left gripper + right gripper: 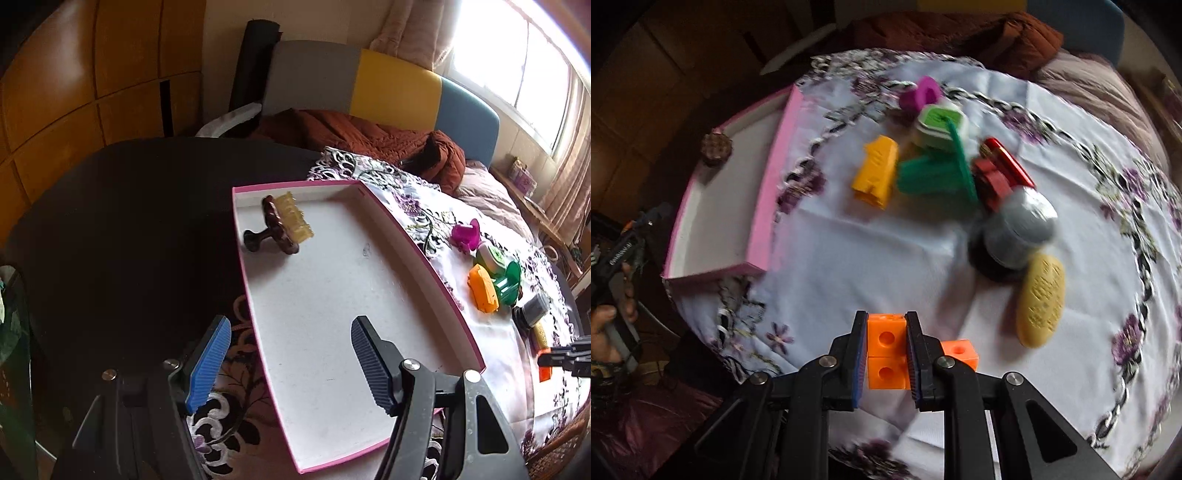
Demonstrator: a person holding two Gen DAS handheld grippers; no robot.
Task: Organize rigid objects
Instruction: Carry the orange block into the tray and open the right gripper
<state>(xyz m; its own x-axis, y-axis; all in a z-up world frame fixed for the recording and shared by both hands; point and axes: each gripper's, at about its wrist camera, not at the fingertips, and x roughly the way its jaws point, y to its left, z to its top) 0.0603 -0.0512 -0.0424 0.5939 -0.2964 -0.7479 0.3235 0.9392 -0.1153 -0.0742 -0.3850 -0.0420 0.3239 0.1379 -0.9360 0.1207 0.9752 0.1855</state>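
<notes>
The orange block (886, 354) (an L of linked cubes, each with a round hole) sits pinched between the pads of the right gripper (886, 358), one cube sticking out past the right-hand finger. It looks lifted clear of the floral cloth (849, 251), though the blur makes that hard to confirm. Up and left of it lies the pink box (781, 177), holding only a brown brush (279, 225) at its far end.

Beyond the block, the pile waits on the cloth: a yellow piece (875, 171), a green piece (934, 177), a white-and-green tub (940, 123), a magenta piece (921, 94), a red one (1001, 173), a grey jar (1019, 229) and a yellow oval (1039, 302), all close or touching.

The left gripper (291, 363) hangs spread wide and empty over the box's near corner.

The step in hand, I judge, is carrying the block into the box. To do it well, keep the squeeze steady, since the offset cube could lever the block sideways. Clear the pink wall with height to spare, then lower onto bare floor well away from the brush before letting go. The left claw should stay out of the path, or steady the box wall if it slides on the cloth.
</notes>
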